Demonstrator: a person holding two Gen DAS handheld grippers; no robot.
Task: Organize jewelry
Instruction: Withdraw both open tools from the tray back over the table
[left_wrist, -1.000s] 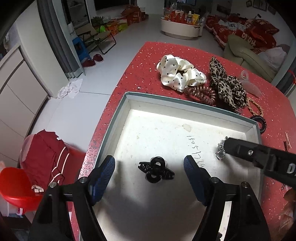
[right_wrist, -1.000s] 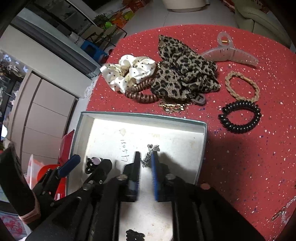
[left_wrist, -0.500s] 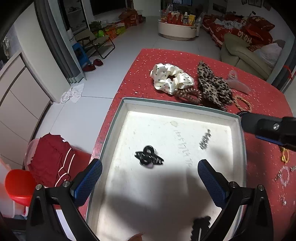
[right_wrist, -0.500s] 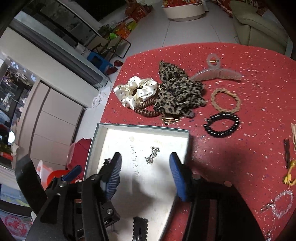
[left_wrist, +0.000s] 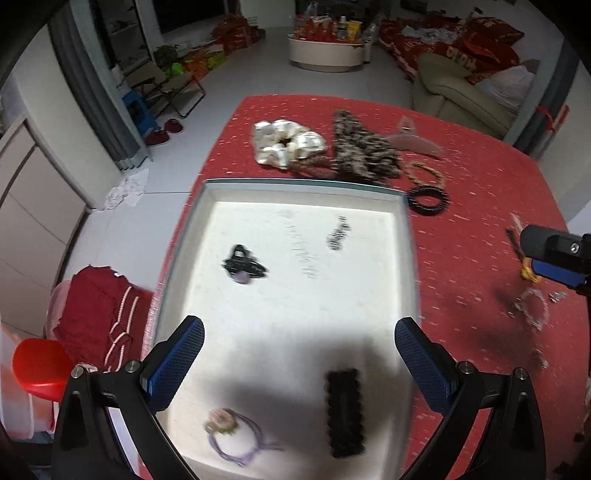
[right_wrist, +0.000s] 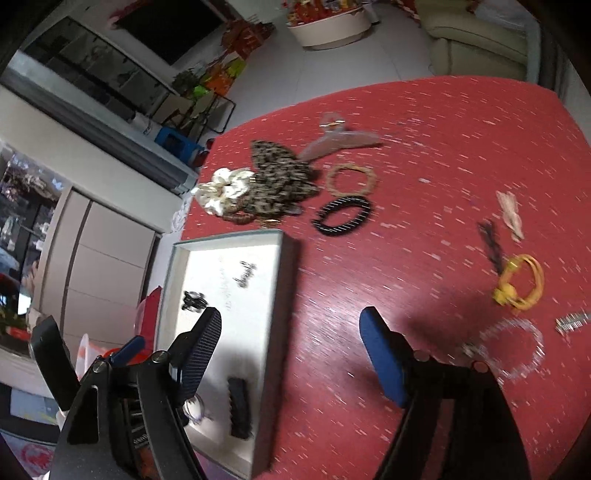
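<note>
Left gripper (left_wrist: 299, 349): released, blue pads spread wide with nothing between them, hovering over the near half of the box.
Right gripper (right_wrist: 290, 350): released as well, jaws far apart and empty; its left finger hangs over the box, its right finger over bare tabletop.
Box (left_wrist: 404, 236): shallow, white floor, grey-green rim, lying on the red speckled table (left_wrist: 480, 206), at 12 o'clock from the left gripper.
Black comb clip (left_wrist: 343, 410): inside the box, nearest the left gripper, at 5 o'clock on the box floor.
Purple hair tie (left_wrist: 231, 439): inside the box at 7 o'clock, with a small charm on it; blurred.
Black claw clip (left_wrist: 243, 265): inside the box at 10 o'clock, well apart from the comb clip.
Small chain piece (left_wrist: 338, 236): inside the box at 1 o'clock, beside faint handwriting on the floor.
Clear bead bracelet (right_wrist: 513, 349): on the table just at 1 o'clock of the right gripper's right finger.
Yellow hair tie (right_wrist: 519, 286): beyond the bracelet, at 12 o'clock from it.
Black coil tie (right_wrist: 341, 216): outside the box's far right corner.
Braided tan tie (right_wrist: 351, 181): just past the coil tie.
Leopard scrunchie (left_wrist: 364, 155): beyond the box's far rim, touching the white scrunchie (left_wrist: 286, 146) at its 9 o'clock.
Translucent claw clip (left_wrist: 415, 138): farthest, at 2 o'clock of the leopard scrunchie.
</note>
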